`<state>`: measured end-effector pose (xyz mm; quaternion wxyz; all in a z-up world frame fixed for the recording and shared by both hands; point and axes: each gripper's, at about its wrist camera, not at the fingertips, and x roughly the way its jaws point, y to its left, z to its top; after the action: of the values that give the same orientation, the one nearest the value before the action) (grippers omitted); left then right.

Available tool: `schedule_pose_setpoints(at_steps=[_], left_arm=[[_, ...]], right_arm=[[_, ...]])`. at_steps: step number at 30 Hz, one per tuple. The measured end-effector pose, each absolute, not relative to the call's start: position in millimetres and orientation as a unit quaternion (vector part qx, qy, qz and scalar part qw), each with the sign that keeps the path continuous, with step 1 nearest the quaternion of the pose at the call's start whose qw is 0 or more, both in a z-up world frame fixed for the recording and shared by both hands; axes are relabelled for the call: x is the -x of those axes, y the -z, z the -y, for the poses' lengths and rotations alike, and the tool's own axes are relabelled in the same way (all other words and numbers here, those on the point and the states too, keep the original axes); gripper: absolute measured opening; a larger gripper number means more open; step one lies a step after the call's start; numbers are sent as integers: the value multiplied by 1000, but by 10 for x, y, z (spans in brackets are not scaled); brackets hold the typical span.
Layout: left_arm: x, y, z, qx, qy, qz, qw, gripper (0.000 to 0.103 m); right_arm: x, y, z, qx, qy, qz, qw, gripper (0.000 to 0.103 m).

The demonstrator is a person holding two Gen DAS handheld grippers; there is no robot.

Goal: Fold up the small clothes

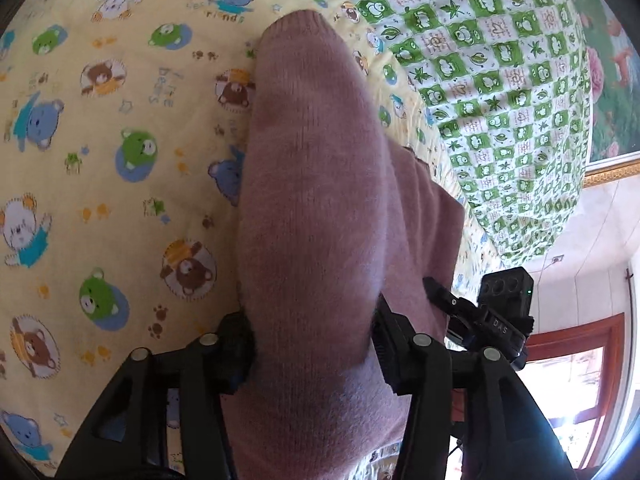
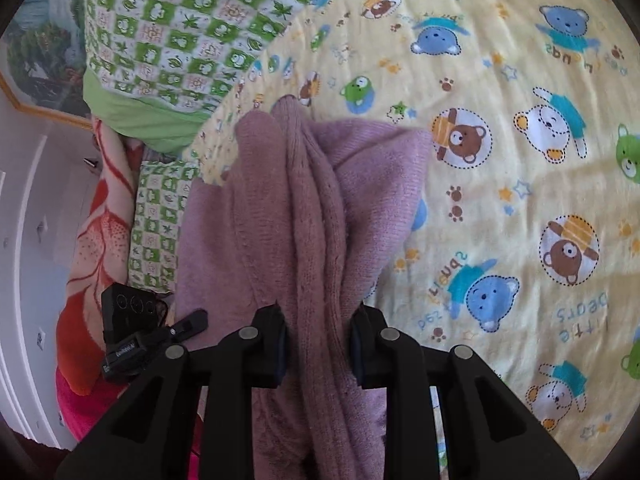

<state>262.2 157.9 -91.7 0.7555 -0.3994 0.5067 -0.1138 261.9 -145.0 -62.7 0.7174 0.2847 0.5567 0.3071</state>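
A mauve knitted garment (image 1: pixel 316 200) hangs lifted above a yellow bear-print sheet (image 1: pixel 100 140). My left gripper (image 1: pixel 314 354) is shut on the garment, whose fabric fills the gap between the black fingers (image 1: pixel 236 352). In the right wrist view the same mauve garment (image 2: pixel 304 208) is bunched in folds, and my right gripper (image 2: pixel 318 346) is shut on it. The right gripper (image 1: pixel 480 320) shows in the left wrist view, just right of the cloth. The left gripper (image 2: pixel 156 336) shows at the left of the right wrist view.
A green and white checked quilt (image 1: pixel 500 80) lies at the back of the bed, also in the right wrist view (image 2: pixel 180 28). An orange patterned blanket (image 2: pixel 92 248) lies at the bed's edge. A wall picture (image 1: pixel 616 92) and a window (image 1: pixel 572 392) are beyond.
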Motion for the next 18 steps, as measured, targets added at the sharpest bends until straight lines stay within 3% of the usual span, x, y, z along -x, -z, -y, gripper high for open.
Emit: schedule_pose_setpoints(at_steps=[4, 9, 12, 14, 16, 17, 18], left_arm=[[-2748, 760, -1615, 372, 115, -517, 762, 57], [-2758, 655, -1883, 373, 104, -502, 773, 59], [-2869, 606, -2007, 384, 81, -484, 782, 69], [-3015, 662, -2072, 390, 78, -487, 777, 69], [-3173, 730, -2093, 386, 74, -488, 779, 59], [-3253, 758, -2091, 381, 76, -489, 781, 49], [-3323, 739, -2072, 370, 77, -489, 786, 29]], right_arm=[[-2629, 348, 1456, -205, -265, -549, 766, 49], [-2715, -74, 1478, -161, -259, -484, 820, 50], [-2929, -66, 1323, -147, -269, -499, 810, 50], [-3041, 22, 1234, -135, -268, -510, 806, 50], [-3161, 139, 1182, -155, -278, -518, 794, 37], [-3199, 179, 1174, -164, -283, -522, 788, 16], [-3227, 191, 1161, -167, -279, -522, 788, 16]])
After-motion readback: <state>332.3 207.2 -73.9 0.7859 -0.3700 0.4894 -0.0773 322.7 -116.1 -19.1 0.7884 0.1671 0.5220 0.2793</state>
